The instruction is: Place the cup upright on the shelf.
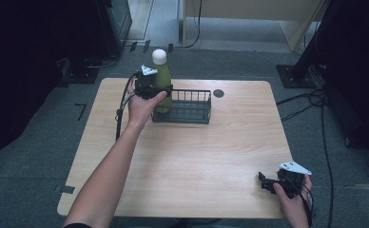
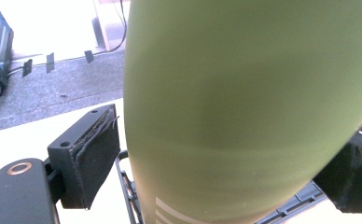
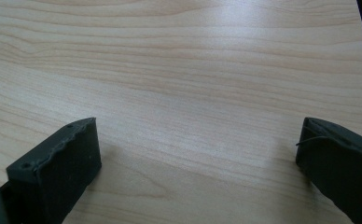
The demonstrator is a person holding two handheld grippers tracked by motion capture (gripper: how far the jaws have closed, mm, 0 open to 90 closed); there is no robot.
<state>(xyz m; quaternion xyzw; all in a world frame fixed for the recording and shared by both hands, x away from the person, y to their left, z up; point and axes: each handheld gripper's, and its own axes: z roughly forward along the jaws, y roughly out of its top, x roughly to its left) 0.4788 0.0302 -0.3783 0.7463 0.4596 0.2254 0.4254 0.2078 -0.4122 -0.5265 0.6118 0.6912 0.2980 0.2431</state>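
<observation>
No brand or readable writing shows on the green bottle (image 1: 163, 85); the left gripper view gives pale stripes low on its body (image 2: 244, 112), too clipped to read as a mark. The bottle stands upright with a white cap (image 1: 159, 56) in the left end of a black wire basket (image 1: 195, 110), which sits at the far side of the wooden table (image 1: 197, 156), left of centre.

The left gripper (image 1: 150, 89) is at the bottle's left side, at basket-rim height, its grey three-cornered plate (image 1: 148, 71) uppermost. In its own view the jaws stand either side of the bottle: a sliver of gap shows between the left-hand pad (image 2: 96, 158) and the green wall, while the other jaw's contact is hidden behind the curve, so whether the grip is closed on the bottle cannot be told. The bottle's top and base are cut off there; basket wire (image 2: 128, 191) shows beneath it.

The right gripper (image 1: 264, 183) rests low at the near right corner of the table, well apart from the basket, jaws spread wide over bare wood (image 3: 188, 93) with nothing between them.

A dark round disc or hole (image 1: 218, 93) lies just right of the basket's far corner. Cables (image 1: 311, 102) trail on the grey floor to the right; dark stands flank the table at both sides
</observation>
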